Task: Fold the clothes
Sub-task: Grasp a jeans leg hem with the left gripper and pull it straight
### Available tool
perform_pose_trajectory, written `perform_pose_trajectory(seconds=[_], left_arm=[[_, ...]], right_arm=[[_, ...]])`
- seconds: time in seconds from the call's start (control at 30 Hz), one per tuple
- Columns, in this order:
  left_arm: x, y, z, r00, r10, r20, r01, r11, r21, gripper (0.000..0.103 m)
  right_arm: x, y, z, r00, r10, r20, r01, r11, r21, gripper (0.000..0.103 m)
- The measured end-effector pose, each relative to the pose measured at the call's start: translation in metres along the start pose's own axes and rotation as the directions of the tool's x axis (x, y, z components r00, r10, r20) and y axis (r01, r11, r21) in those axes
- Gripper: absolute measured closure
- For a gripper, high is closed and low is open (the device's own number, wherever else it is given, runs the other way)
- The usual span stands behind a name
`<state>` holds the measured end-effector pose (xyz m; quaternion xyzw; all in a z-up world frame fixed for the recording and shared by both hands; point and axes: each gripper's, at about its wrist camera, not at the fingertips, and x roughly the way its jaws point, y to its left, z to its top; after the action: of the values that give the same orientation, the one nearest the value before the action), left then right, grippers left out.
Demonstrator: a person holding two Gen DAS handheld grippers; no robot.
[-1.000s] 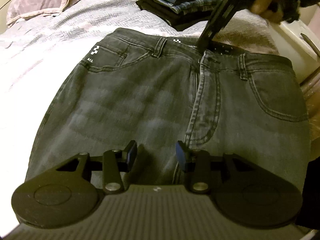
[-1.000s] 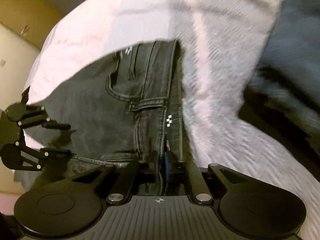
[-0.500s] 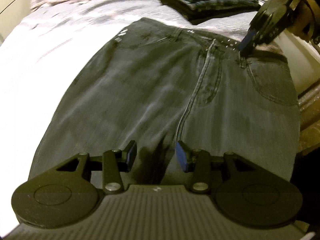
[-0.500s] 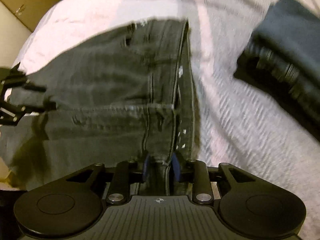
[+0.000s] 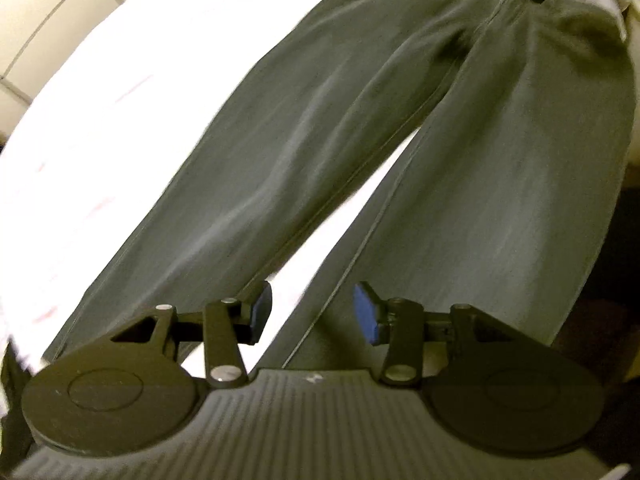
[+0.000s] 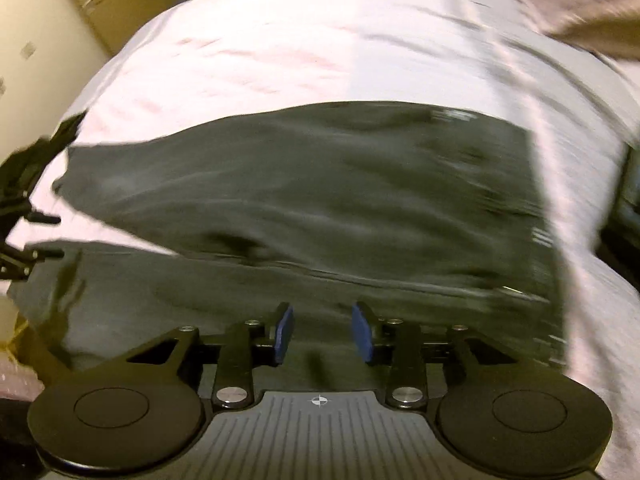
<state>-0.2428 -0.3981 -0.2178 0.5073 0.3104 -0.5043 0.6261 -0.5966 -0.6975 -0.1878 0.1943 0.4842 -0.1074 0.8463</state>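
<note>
While the dark jeans [image 5: 400, 128] are spread flat on the pale bedcover [image 6: 280, 40], both legs are seen parted. The left gripper [image 5: 306, 312] is held apart over the legs; the right gripper [image 6: 322, 332], blurred, seems parted above the denim, gripping nothing.

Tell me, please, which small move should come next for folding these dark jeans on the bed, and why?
Probably close the left gripper on the inner hem of one leg. The jeans lie flat on the bed cover with legs apart, and both the left and the right gripper are open and hold nothing. One leg must likely go over the other first.
</note>
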Motion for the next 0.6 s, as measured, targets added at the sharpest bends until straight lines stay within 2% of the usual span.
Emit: perform_pose_trajectory(seconds=[0.2, 0.3, 0.43, 0.6], left_arm=[[0.001, 0.079, -0.118, 0.994, 0.109, -0.004, -0.109, 0.994, 0.010, 0.061], [0.014, 0.123, -0.160, 0.987, 0.158, -0.020, -0.158, 0.987, 0.021, 0.060], [0.042, 0.148, -0.186, 0.976, 0.219, 0.020, -0.219, 0.960, 0.175, 0.060], [0.078, 0.167, -0.201, 0.966, 0.234, 0.108, -0.258, 0.895, 0.365, 0.060]], right_arm=[[0.035, 0.125, 0.013, 1.000, -0.014, 0.012, 0.014, 1.000, -0.019, 0.063], [0.056, 0.179, 0.019, 1.000, -0.023, -0.008, 0.023, 0.999, -0.027, 0.061], [0.084, 0.247, 0.029, 0.999, -0.025, -0.041, 0.022, 0.997, -0.072, 0.059], [0.105, 0.295, 0.036, 0.997, -0.033, -0.073, 0.019, 0.983, -0.180, 0.057]])
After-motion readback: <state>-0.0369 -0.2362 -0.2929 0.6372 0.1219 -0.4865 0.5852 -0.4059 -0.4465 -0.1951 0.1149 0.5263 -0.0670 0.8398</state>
